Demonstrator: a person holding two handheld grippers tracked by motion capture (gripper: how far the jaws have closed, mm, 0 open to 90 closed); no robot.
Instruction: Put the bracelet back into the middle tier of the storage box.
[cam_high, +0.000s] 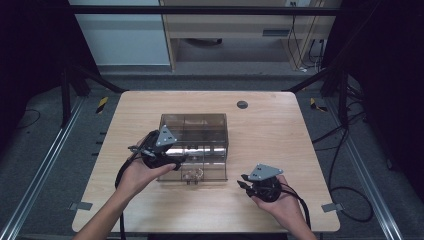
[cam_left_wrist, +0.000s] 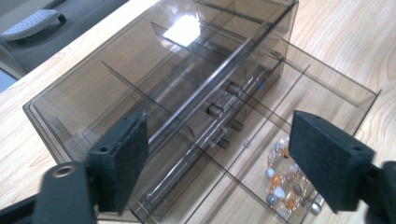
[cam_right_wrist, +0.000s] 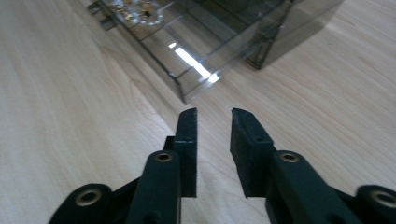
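A smoky see-through organiser box (cam_high: 195, 125) stands mid-table, its front drawer (cam_high: 212, 172) pulled out toward me. A beaded bracelet (cam_high: 192, 174) lies in the drawer's left compartment. My left gripper (cam_high: 175, 162) hovers at the box's front left corner. In the left gripper view its jaws (cam_left_wrist: 219, 123) stand wide open above the drawer (cam_left_wrist: 336, 79), with the bracelet (cam_left_wrist: 282, 182) below the right pad and untouched. My right gripper (cam_high: 243, 180) sits to the right of the drawer, apart from it. In the right gripper view its jaws (cam_right_wrist: 214, 114) keep a narrow gap over bare wood, and the drawer corner (cam_right_wrist: 187, 88) lies just ahead.
The wooden table (cam_high: 280, 130) has a round cable grommet (cam_high: 242, 104) behind the box. Bare tabletop surrounds the box on the right and front. Metal frame rails and cables run along the floor on both sides.
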